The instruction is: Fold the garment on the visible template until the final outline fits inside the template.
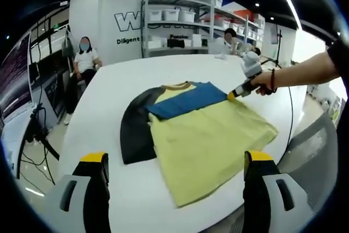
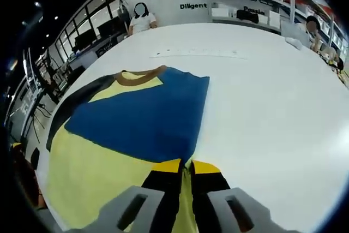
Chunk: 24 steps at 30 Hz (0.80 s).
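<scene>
Shirt [image 1: 207, 135] lies flat on the white table [image 1: 109, 91], its blue sleeve [image 2: 147, 118] folded across the yellow body. Right gripper [image 2: 186, 168], jaws pressed together, pinches the edge of the sleeve; the left gripper view shows it too [image 1: 235, 93], held by a hand [image 1: 263, 82]. Left gripper [image 1: 174, 167] hovers near the hem, jaws spread, holding nothing.

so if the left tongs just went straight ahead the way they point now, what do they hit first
Most likely the yellow body of the shirt, which lies on the white table just ahead of the open left tongs. Depth is unclear, so they may pass above it; the folded blue sleeve lies further along.
</scene>
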Each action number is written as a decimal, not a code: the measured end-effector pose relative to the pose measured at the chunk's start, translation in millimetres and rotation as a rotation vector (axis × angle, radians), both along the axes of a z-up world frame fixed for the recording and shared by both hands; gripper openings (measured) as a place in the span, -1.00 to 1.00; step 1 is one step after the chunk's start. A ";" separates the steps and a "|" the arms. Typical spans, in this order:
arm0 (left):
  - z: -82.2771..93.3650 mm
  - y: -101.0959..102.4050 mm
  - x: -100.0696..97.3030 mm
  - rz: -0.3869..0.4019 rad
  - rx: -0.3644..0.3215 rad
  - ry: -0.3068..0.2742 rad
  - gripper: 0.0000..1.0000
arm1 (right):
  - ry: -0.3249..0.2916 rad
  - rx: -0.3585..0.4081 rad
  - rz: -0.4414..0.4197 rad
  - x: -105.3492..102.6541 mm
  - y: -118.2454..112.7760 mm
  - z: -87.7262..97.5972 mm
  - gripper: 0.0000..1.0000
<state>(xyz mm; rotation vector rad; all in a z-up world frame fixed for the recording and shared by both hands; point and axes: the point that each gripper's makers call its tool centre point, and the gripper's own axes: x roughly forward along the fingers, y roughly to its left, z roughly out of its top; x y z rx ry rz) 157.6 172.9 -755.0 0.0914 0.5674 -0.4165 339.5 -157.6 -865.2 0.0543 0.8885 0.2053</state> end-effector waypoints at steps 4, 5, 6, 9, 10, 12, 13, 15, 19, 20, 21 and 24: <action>-1.1 0.2 0.5 -0.003 0.007 0.005 0.98 | 0.017 0.009 -0.023 2.4 -11.1 0.5 -0.94; -1.1 0.2 0.6 -0.002 0.006 0.004 0.98 | 0.019 0.006 -0.022 2.8 -13.2 0.1 -0.94; -0.9 0.1 1.0 0.000 0.003 0.004 0.98 | 0.020 0.003 -0.022 3.3 -15.3 -0.4 -0.94; -1.4 0.2 1.2 0.001 0.004 0.005 0.98 | 0.023 -0.005 -0.030 2.2 -21.1 -0.4 -0.94; -1.9 0.1 1.3 0.000 0.005 0.007 0.98 | 0.025 -0.007 -0.037 2.5 -24.7 -0.4 -0.94; -2.2 -0.7 1.4 -0.001 0.006 0.007 0.98 | 0.029 0.007 -0.058 3.2 -30.3 -0.8 -0.94; -2.2 -0.9 1.4 -0.002 0.006 0.007 0.98 | 0.030 0.009 -0.061 3.4 -31.1 -0.8 -0.94; -3.0 -1.2 1.6 -0.002 0.005 0.012 0.98 | 0.032 0.006 -0.067 4.2 -37.2 -1.0 -0.94; -4.3 -0.2 2.1 -0.004 0.006 0.014 0.98 | 0.035 -0.008 -0.085 6.0 -51.2 -1.5 -0.94; -4.7 0.0 2.2 -0.004 0.007 0.016 0.98 | 0.035 -0.009 -0.087 4.5 -52.6 -1.4 -0.94; -5.1 0.2 2.2 -0.004 0.007 0.017 0.98 | 0.034 -0.010 -0.089 3.1 -54.0 -1.3 -0.94; -5.8 0.5 2.3 -0.004 0.010 0.020 0.98 | 0.029 -0.010 -0.095 -2.4 -56.9 1.5 -0.94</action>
